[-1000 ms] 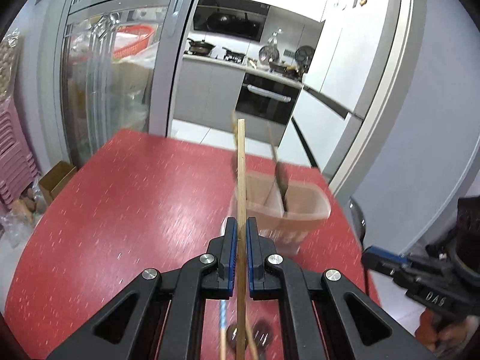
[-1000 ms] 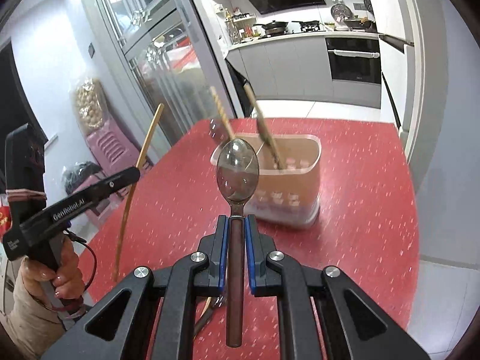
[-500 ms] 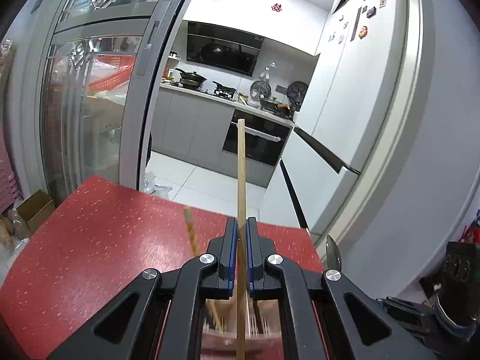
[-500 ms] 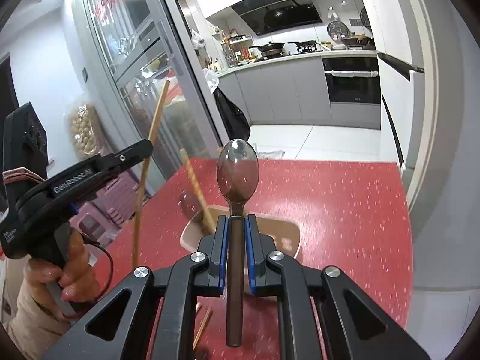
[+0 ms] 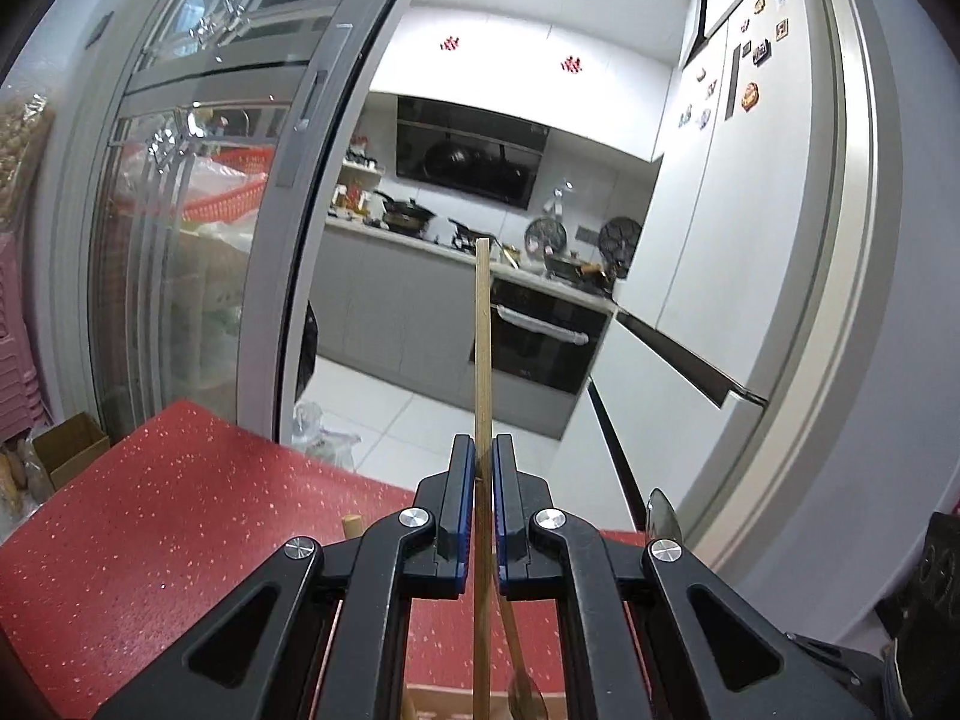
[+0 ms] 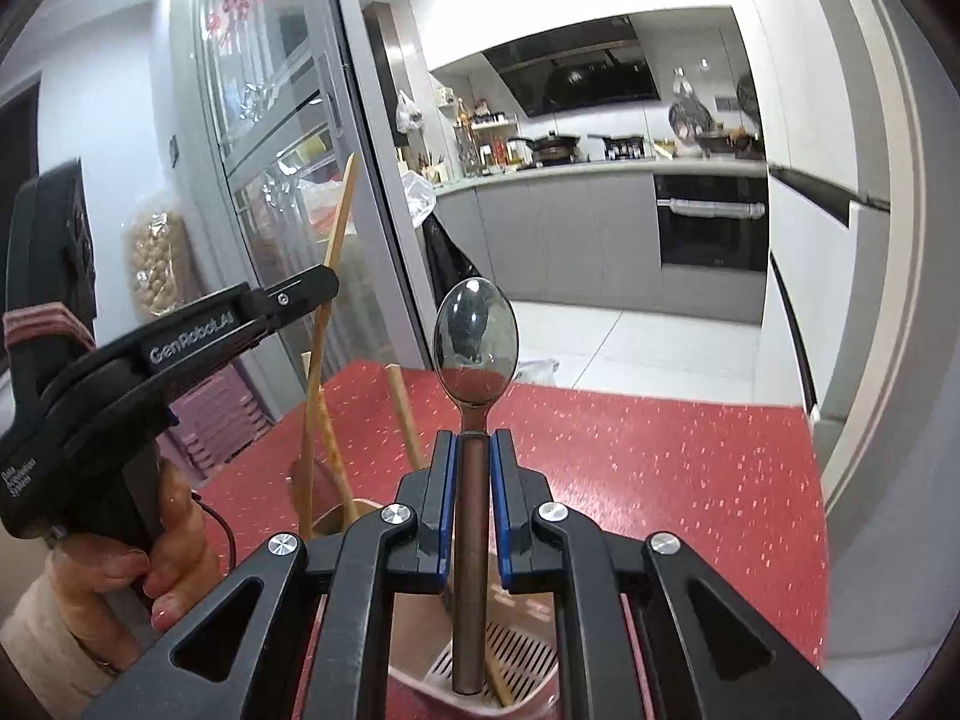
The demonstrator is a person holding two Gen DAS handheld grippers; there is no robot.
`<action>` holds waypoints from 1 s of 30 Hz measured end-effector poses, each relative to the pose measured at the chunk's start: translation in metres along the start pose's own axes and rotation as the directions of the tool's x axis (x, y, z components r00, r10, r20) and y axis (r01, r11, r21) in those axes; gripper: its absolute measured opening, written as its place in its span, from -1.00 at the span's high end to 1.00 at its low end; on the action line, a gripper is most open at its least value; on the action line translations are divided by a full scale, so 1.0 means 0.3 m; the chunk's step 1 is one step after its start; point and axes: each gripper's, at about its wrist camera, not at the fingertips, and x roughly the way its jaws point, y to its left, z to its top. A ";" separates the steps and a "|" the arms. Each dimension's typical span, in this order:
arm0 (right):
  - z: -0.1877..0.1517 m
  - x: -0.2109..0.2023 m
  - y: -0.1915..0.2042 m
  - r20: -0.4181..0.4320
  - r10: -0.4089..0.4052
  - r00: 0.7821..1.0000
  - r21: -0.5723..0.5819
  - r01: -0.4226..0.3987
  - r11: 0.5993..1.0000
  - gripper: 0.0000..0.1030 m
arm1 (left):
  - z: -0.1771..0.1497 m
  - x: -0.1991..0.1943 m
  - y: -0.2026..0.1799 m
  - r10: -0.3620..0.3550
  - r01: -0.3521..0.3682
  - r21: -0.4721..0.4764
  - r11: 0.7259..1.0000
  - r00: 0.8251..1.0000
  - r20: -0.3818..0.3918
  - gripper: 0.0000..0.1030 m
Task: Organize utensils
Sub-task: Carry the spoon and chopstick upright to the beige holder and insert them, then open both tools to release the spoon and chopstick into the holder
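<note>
My left gripper (image 5: 485, 450) is shut on a single wooden chopstick (image 5: 482, 348) that stands upright between its blue pads; the right wrist view shows this gripper (image 6: 327, 285) from the side, chopstick (image 6: 330, 324) slanting down toward the holder. My right gripper (image 6: 473, 441) is shut on a metal spoon (image 6: 475, 348), bowl up, handle pointing down over the pink utensil holder (image 6: 516, 660). The holder sits right below both grippers, and other wooden utensils (image 6: 403, 408) lean in it. Only the holder's rim (image 5: 432, 705) shows in the left wrist view.
The red speckled table (image 6: 660, 468) runs to a far edge, with white floor and a kitchen counter (image 6: 570, 180) beyond. A glass sliding door (image 5: 180, 240) stands on the left, a white fridge (image 5: 750, 240) on the right. A person's hand (image 6: 144, 558) grips the left handle.
Both grippers have moved forward over the holder, which slid from mid-frame to the bottom edge of each view. The chopstick and the spoon stay clamped as before.
</note>
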 end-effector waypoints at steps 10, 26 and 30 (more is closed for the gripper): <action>-0.095 0.068 0.046 0.028 -0.042 0.999 -0.121 0.045 0.992 0.77 | -0.126 -0.005 -0.023 0.045 -0.044 0.087 0.995 0.999 0.000 0.39; -0.166 0.071 0.025 -0.085 -0.010 0.996 -0.092 0.002 0.996 0.77 | -0.218 -0.061 -0.027 0.083 -0.063 0.165 0.984 0.990 -0.118 0.39; -0.164 0.082 0.009 -0.123 0.012 0.992 -0.055 -0.019 0.998 0.76 | -0.219 -0.071 -0.024 0.095 -0.070 0.178 0.981 0.986 -0.135 0.38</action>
